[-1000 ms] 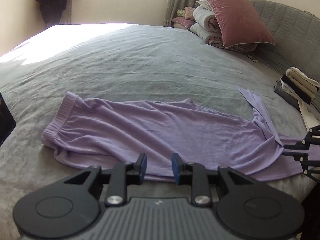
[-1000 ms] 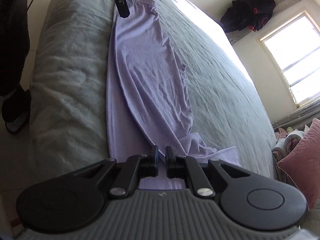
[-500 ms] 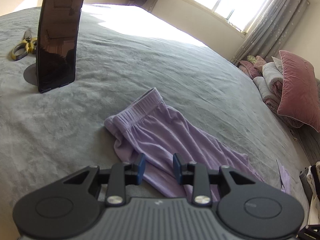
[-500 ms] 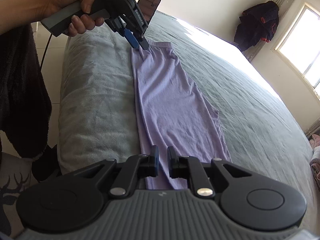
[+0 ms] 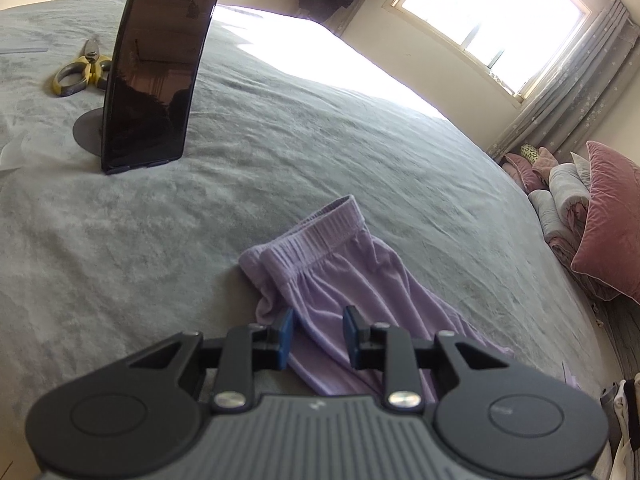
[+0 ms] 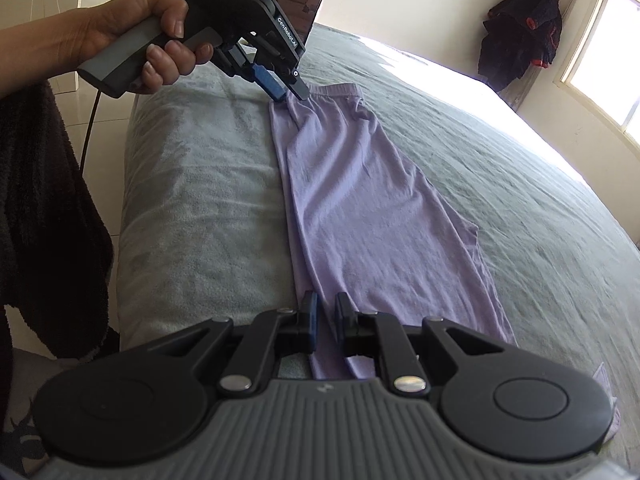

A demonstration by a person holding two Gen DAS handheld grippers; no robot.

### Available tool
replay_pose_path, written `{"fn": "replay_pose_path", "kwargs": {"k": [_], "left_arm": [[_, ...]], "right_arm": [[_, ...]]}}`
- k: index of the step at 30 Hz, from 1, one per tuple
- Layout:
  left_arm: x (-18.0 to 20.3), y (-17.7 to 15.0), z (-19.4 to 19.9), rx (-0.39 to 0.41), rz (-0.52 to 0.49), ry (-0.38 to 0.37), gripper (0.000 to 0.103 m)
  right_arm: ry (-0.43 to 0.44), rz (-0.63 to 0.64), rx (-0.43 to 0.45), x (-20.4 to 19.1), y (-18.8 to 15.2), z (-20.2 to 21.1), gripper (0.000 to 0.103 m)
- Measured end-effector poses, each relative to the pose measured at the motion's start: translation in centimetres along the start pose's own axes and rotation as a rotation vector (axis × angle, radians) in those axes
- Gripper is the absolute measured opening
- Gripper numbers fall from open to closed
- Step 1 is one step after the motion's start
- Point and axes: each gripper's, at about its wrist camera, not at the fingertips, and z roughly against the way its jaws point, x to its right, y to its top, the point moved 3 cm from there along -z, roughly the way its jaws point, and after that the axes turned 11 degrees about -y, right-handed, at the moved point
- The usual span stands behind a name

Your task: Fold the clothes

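Purple trousers [image 5: 360, 280] lie stretched flat along the near edge of the grey bed [image 5: 280, 128]. In the left wrist view my left gripper [image 5: 319, 330] is at the waistband [image 5: 316, 224] corner. Its jaws are closing with a fold of cloth between them and a gap still showing. From the right wrist view, a hand [image 6: 132, 40] holds that left gripper [image 6: 289, 94] at the far end of the trousers [image 6: 360, 200]. My right gripper [image 6: 326, 312] sits at the near leg edge, nearly closed, with purple cloth in the narrow slit.
A dark phone on a round stand [image 5: 160, 68] and yellow-handled scissors [image 5: 80, 74] stand beyond the waistband. Pink and grey pillows [image 5: 608, 220] pile up at the headboard. The bed's edge [image 6: 192, 208] drops to the floor on the left. Dark clothes [image 6: 520, 28] hang by the window.
My left gripper swung round to the waistband end and came down onto its corner. My right gripper slid along the near edge of the trouser leg.
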Motion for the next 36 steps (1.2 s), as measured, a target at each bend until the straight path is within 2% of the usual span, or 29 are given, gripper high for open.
{"fn": "replay_pose_path", "kwargs": {"k": [1,7,8,10,17,23,29,31,32,33,35,36], "left_arm": [[-0.1,0.0,-0.2,-0.003,0.007,0.000,0.004],[-0.1,0.1,0.1,0.021,0.017,-0.001,0.001],[0.0,0.1,0.2,0.031,0.010,0.002,0.001],[0.1,0.3,0.6,0.049,-0.004,0.008,0.000],[-0.3,1.0,1.5,0.066,0.001,0.022,0.000],[-0.8,1.0,1.6,0.036,-0.008,0.087,0.000],[-0.9,0.3,0.6,-0.018,-0.054,0.164,0.001],[-0.5,0.3,0.7,-0.007,-0.092,0.178,0.003],[0.0,0.4,1.0,0.006,-0.117,0.191,0.009],[0.4,0.4,1.2,0.020,-0.143,0.203,0.014],[1.4,0.6,1.8,0.050,-0.199,0.214,0.038],[2.1,0.7,2.1,0.069,-0.230,0.210,0.039]], "right_arm": [[0.005,-0.016,0.002,0.1,0.0,-0.1,0.014],[0.056,-0.110,0.005,0.6,-0.2,-0.3,0.014],[0.063,-0.126,0.006,0.8,-0.2,-0.4,0.006],[0.074,-0.153,0.011,1.1,-0.1,-0.3,0.001],[0.087,-0.206,0.052,2.5,0.8,0.9,0.000],[0.151,-0.209,0.044,2.0,0.9,1.4,0.000],[0.163,-0.154,-0.003,0.4,0.4,0.4,0.000],[0.162,-0.165,-0.004,0.6,0.4,0.6,0.004],[0.158,-0.178,0.000,0.9,0.4,0.7,0.012],[0.152,-0.192,0.003,1.3,0.5,0.9,0.013],[0.140,-0.230,0.012,2.4,0.7,1.1,0.014],[0.132,-0.251,0.012,3.0,0.7,1.1,0.014]]}}
